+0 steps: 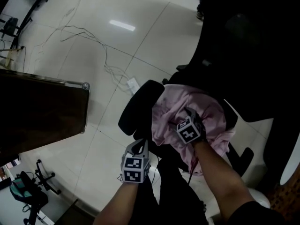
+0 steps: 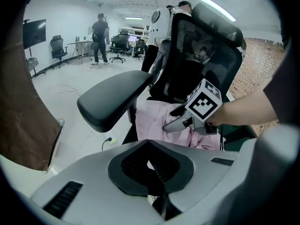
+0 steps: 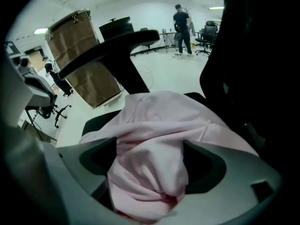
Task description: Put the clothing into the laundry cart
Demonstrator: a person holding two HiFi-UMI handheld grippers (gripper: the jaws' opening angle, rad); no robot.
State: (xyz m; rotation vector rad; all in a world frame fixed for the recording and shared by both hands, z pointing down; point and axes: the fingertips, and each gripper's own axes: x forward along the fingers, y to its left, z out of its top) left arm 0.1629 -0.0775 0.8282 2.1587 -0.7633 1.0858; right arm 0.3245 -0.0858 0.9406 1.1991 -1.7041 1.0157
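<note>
Squarely on the seat of a black mesh-backed office chair (image 2: pixel 201 64): a crumpled pale-pink cloth garment (image 1: pixel 187 102), heaped at about 3 o'clock of the chair's padded black armrest (image 1: pixel 140 104). Pushed down into that heap from 6 o'clock in the head view, the right gripper (image 1: pixel 183 117), marker cube uppermost. Jaws wide apart in the right gripper view, a fat fold of the pink cloth bulging up between them, dark pad bare on either side, no clamping to be made out. Just at 6 o'clock of the armrest, off the cloth, the left gripper (image 1: pixel 139 146), pointing steeply down. Jaws together in the left gripper view, pads meeting along a centre line, nothing between them. Away at 9 o'clock of the head view, well apart from the chair, a brown fabric-sided laundry cart (image 1: pixel 42 111) with a metal rim, standing on pale floor tiles (image 1: pixel 117 55). Beyond the armrest at 12 o'clock, a white power strip (image 1: pixel 132 85), thin cables trailing off toward 11 o'clock. Far back in both gripper views, a standing person in dark clothes (image 2: pixel 99 29).
</note>
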